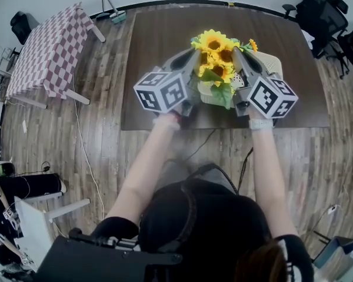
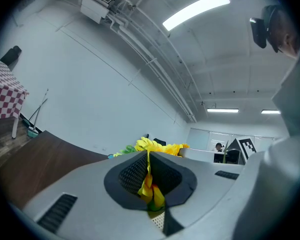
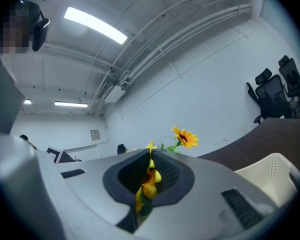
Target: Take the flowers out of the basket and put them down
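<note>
A bunch of yellow sunflowers [image 1: 216, 57] with green leaves sits between both grippers over the white perforated basket [image 1: 273, 62] on the dark brown table [image 1: 165, 40]. My left gripper [image 1: 195, 56] holds the bunch from its left side and my right gripper [image 1: 237, 56] from its right. In the left gripper view the jaws are shut on yellow petals and a green leaf [image 2: 151, 190], with more sunflowers [image 2: 155, 146] beyond. In the right gripper view the jaws pinch yellow petals and green [image 3: 148, 180]; one sunflower [image 3: 185, 138] stands up behind, and the basket [image 3: 270, 171] lies lower right.
A table with a red-checked cloth [image 1: 50, 49] stands at the left on the wooden floor. A mop [image 1: 115, 13] leans by the far wall. Black office chairs [image 1: 329, 16] crowd the far right corner. Cables run across the floor near the person.
</note>
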`<state>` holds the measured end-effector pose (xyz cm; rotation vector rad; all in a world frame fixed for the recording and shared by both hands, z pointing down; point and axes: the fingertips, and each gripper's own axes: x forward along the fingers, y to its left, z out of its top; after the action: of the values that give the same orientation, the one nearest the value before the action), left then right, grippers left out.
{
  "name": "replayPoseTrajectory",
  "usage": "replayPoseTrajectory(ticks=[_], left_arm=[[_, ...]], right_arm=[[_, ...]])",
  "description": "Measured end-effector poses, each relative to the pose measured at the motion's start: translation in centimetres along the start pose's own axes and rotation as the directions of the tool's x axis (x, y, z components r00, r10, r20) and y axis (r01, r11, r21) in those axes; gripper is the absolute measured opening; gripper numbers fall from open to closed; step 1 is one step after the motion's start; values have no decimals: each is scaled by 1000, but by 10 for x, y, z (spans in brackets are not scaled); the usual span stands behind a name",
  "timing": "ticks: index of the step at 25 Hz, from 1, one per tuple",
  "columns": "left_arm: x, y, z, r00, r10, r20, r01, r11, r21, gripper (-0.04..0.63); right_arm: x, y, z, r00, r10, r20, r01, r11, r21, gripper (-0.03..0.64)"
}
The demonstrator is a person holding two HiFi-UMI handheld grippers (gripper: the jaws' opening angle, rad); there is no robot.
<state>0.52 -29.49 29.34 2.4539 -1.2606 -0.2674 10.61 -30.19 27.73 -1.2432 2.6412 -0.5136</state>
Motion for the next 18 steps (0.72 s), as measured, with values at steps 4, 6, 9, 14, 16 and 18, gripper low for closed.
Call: replayPoseTrajectory(ticks=[4, 6, 9, 14, 16, 18], left_arm=[[-16, 11, 9, 1000, 24, 18, -24, 1000, 2, 12], [-24, 18, 13, 999, 40, 27, -40, 999, 5, 12], [-36, 29, 18, 997, 67, 36, -67, 998, 7, 11], [-67, 64, 19, 993, 108, 41, -108, 994, -7, 12], [-88, 88, 20, 991, 124, 43, -123, 992, -16, 12], [-96, 98, 20, 988, 146, 41, -145, 989, -21, 12]], right_arm=[[12, 19, -2, 1000, 30, -5, -30, 1000, -6, 3], [19, 27, -5, 999, 47, -10, -47, 999, 0, 3], [29, 38, -12, 997, 73, -24, -73, 997, 5, 3], [55, 68, -36, 993, 109, -51, -108, 994, 11, 3], [73, 88, -53, 991, 118, -65, -117, 993, 11, 3], [82, 96, -60, 988, 132, -79, -131, 991, 20, 3]])
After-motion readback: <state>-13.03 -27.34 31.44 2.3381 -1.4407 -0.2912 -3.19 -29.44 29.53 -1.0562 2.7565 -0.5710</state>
